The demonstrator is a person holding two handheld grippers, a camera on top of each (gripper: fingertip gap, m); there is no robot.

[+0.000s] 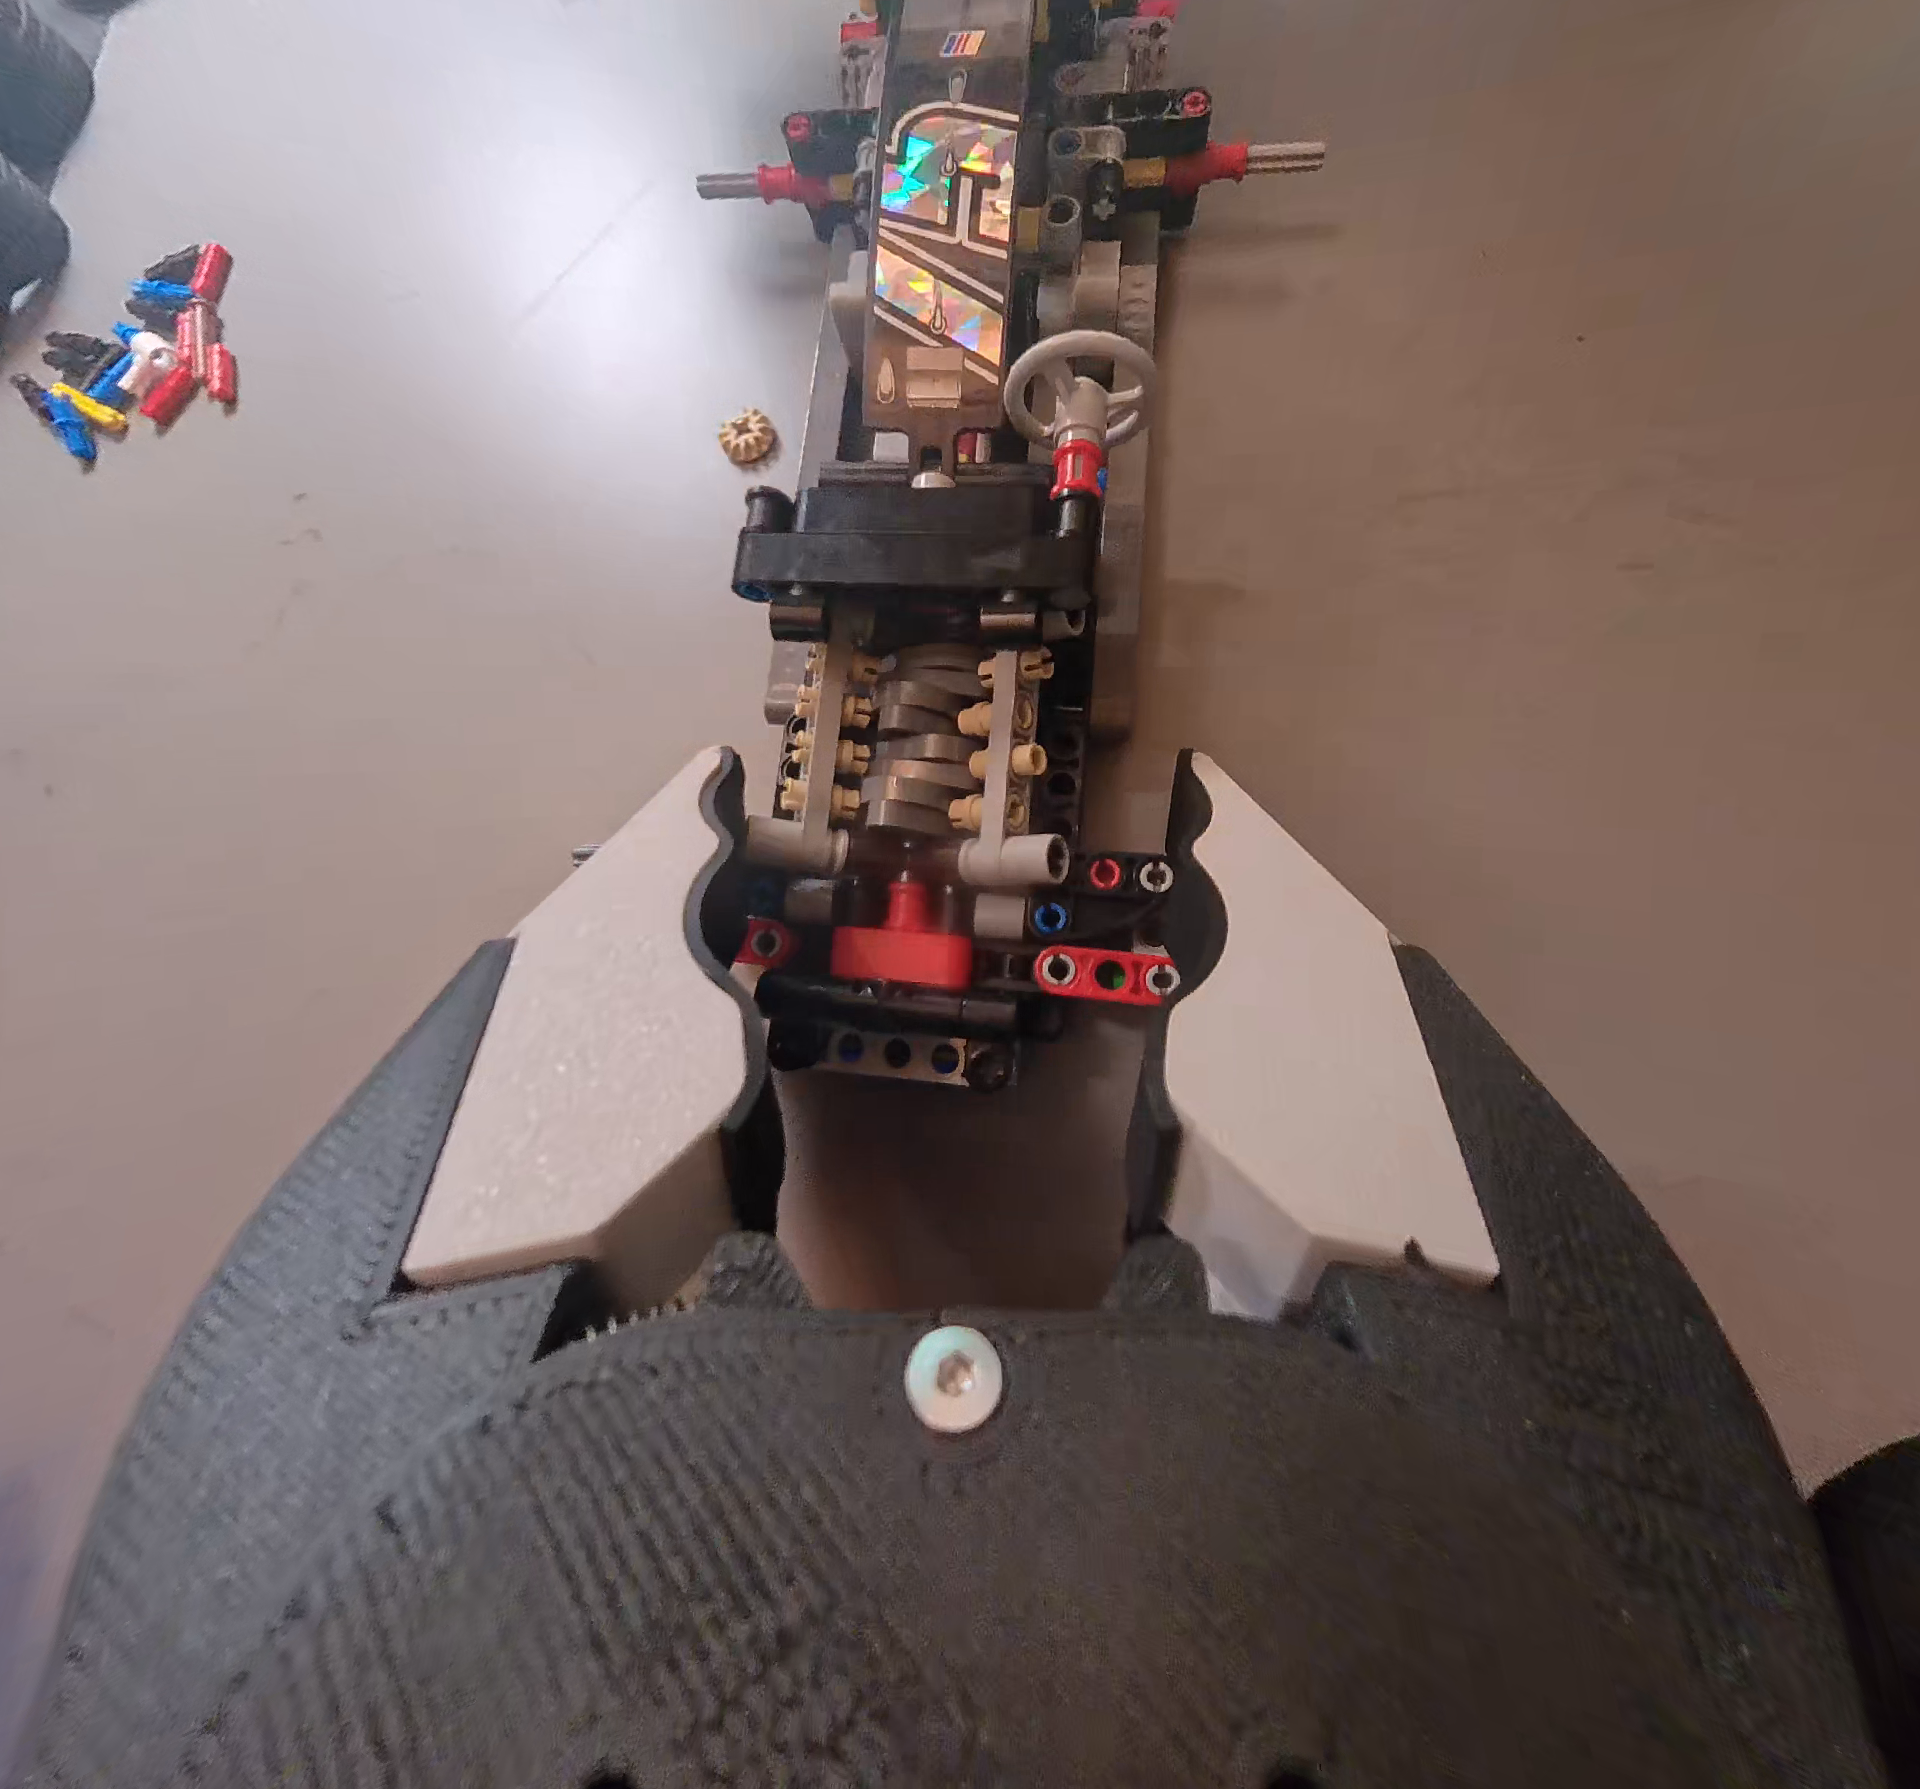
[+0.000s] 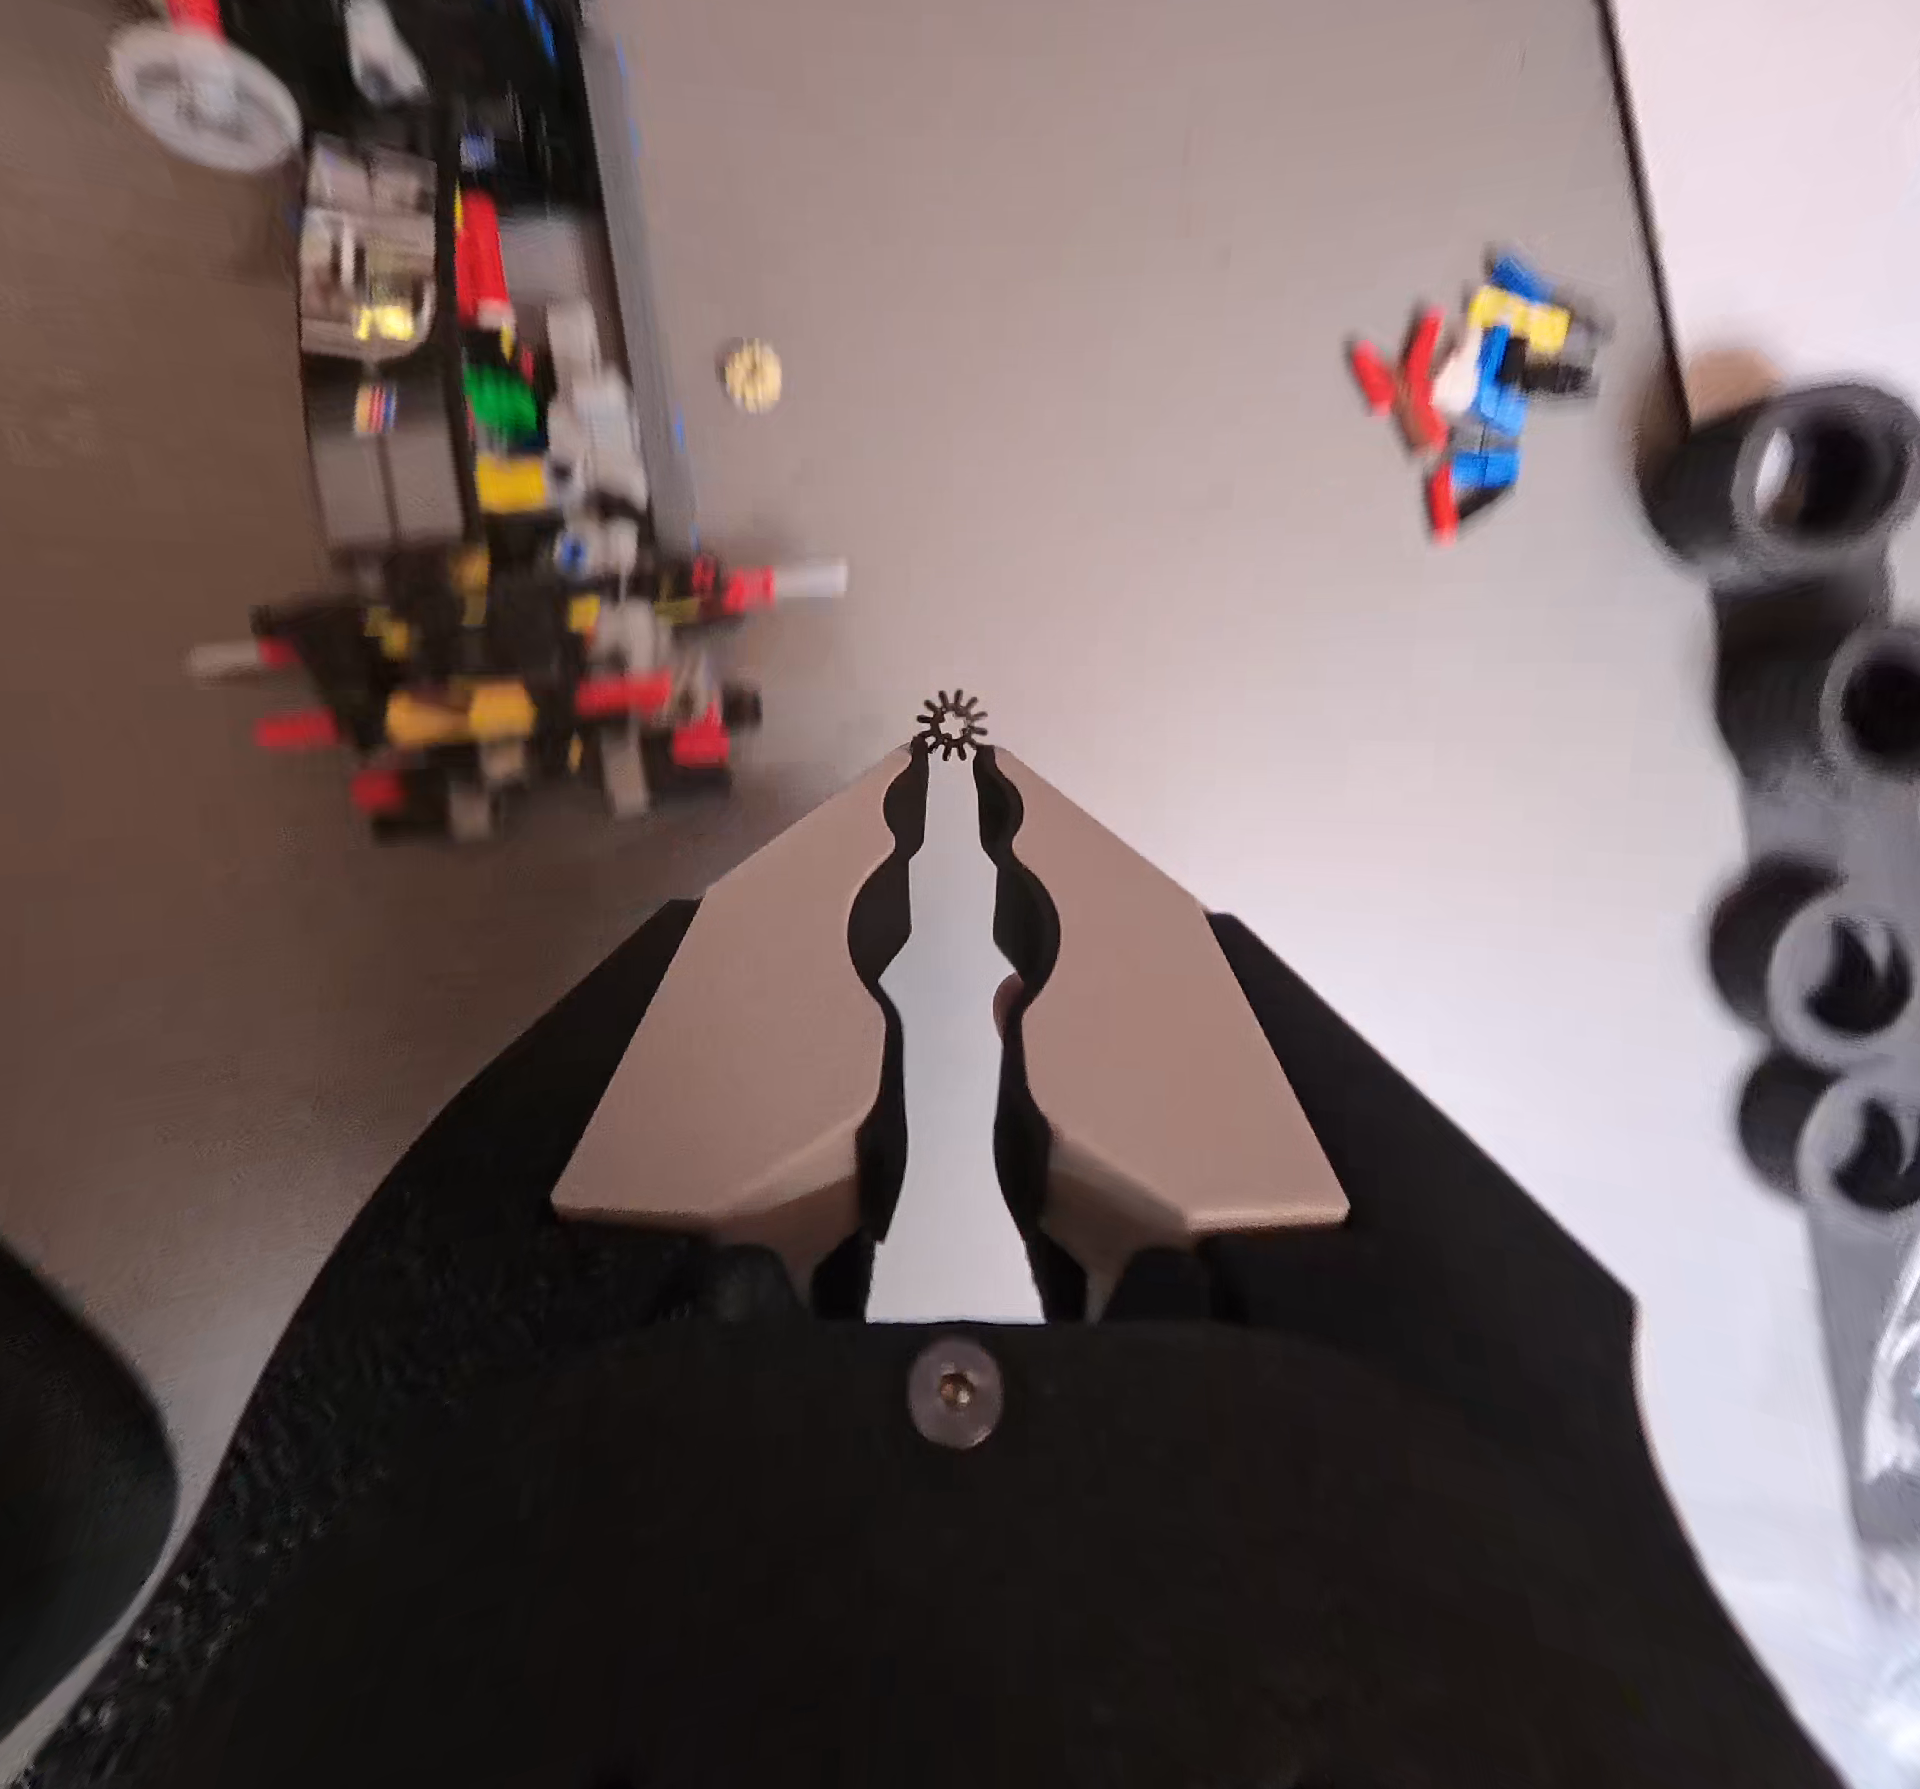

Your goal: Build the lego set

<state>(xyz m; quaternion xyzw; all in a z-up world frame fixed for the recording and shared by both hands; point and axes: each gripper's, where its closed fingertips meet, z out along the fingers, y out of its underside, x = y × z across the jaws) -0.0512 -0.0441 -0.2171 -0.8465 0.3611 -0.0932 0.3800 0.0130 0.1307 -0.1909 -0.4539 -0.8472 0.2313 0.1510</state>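
Note:
A long lego car chassis [image 1: 966,389] lies on the table, with a shiny patterned panel, a grey steering wheel [image 1: 1081,385] and a piston engine block. My left gripper [image 1: 956,908] is closed around its near end, fingers against both sides by the red part [image 1: 902,950]. In the right wrist view the chassis [image 2: 468,451] is blurred at the left. My right gripper [image 2: 951,752] pinches a small black gear [image 2: 951,723] at its fingertips, held above the table.
A tan gear [image 1: 746,437] lies just left of the chassis, also in the right wrist view [image 2: 752,374]. A pile of small red, blue and black pins [image 1: 140,352] [image 2: 1475,389] lies farther off. Several black tyres [image 1: 62,25] [image 2: 1829,804] stand at the table side. Left tips to right tips: about 20 cm.

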